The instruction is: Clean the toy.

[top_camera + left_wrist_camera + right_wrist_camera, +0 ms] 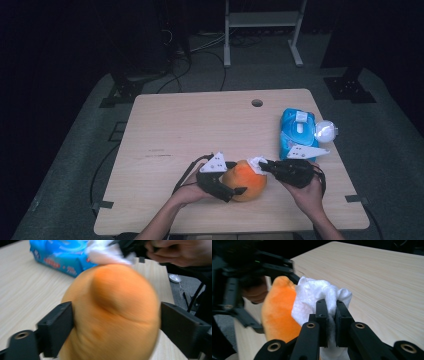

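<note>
Between left gripper (115,325) jaws, orange plush (245,180), wipe-holding right gripper (331,312) touching.

Right gripper (331,315) pinching white wipe (317,298), orange plush (278,310)

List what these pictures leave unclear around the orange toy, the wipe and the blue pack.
- Orange toy: blurred in the left gripper view; its shape and underside can't be made out.
- Print on the blue wipes pack: too small in the high view, cut off by the top edge in the left gripper view.
- White wipe: its lower part is hidden behind the right gripper.
- Left gripper: one jaw is hidden behind the toy in the high view.
</note>
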Action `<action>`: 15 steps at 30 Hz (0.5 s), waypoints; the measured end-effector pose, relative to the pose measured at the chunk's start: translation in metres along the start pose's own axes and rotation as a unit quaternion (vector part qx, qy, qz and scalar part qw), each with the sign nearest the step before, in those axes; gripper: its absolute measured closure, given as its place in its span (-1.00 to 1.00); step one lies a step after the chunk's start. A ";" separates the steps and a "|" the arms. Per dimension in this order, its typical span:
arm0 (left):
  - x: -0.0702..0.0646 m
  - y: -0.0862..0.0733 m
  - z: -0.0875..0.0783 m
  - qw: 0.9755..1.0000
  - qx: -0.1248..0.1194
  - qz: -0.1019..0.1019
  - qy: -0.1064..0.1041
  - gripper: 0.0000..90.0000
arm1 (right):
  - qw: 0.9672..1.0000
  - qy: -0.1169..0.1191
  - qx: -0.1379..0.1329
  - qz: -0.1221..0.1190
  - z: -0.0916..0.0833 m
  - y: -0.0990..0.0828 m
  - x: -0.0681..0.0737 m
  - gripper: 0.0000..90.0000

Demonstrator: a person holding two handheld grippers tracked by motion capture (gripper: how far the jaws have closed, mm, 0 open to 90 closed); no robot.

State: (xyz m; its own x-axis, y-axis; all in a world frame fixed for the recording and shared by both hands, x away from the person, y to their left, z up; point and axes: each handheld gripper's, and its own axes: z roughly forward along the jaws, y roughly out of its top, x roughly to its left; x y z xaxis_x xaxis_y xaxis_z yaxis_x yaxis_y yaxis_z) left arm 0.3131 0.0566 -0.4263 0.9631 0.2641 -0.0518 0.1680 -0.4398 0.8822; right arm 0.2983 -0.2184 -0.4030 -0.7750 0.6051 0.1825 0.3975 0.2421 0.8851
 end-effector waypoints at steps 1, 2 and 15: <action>0.000 0.000 0.000 1.000 0.000 0.000 0.000 -0.67 | 1.000 0.000 0.000 0.000 0.000 0.000 0.000 0.83; -0.001 -0.002 0.000 1.000 -0.002 0.005 -0.003 -0.67 | 1.000 0.003 0.000 -0.004 0.001 0.001 0.003 0.83; -0.013 -0.006 0.001 0.997 0.010 0.070 -0.017 -0.41 | 0.999 0.030 0.005 -0.032 0.005 0.009 0.021 0.83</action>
State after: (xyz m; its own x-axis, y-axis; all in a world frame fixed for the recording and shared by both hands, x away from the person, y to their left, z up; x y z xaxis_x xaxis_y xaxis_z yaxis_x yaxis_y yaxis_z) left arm 0.2994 0.0549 -0.4315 0.9840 0.1695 0.0556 0.0346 -0.4872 0.8726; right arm 0.2879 -0.1993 -0.3934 -0.8271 0.5412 0.1520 0.3509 0.2859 0.8917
